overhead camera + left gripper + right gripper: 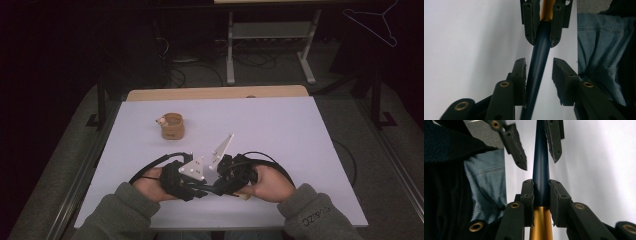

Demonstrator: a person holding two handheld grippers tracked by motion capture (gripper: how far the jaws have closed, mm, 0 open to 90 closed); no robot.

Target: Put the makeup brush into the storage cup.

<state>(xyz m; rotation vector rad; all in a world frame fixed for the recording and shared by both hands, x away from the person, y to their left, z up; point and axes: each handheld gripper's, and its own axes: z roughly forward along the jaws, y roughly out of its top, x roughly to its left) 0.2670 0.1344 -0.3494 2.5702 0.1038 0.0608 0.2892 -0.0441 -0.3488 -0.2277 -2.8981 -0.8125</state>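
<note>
A pen with a dark blue part [539, 62] and a gold part [541, 225] runs between my two grippers, which face each other tip to tip at the front middle of the white table [300, 150]. My right gripper [541, 183] is shut on the pen where blue meets gold; it also hangs at the top of the left gripper view [543, 37]. My left gripper [539, 61] has the blue part between its jaws: one pad lies against it and the other stands apart. In the high view, both hands hold the left gripper [202, 189] and the right gripper [216, 188] close together.
A small brown cup [172, 126] stands on the table toward the far left. The table's front edge is just below the hands, and a person's blue jeans [599, 50] lie beyond it. A metal stand [270, 45] and cables are on the floor behind.
</note>
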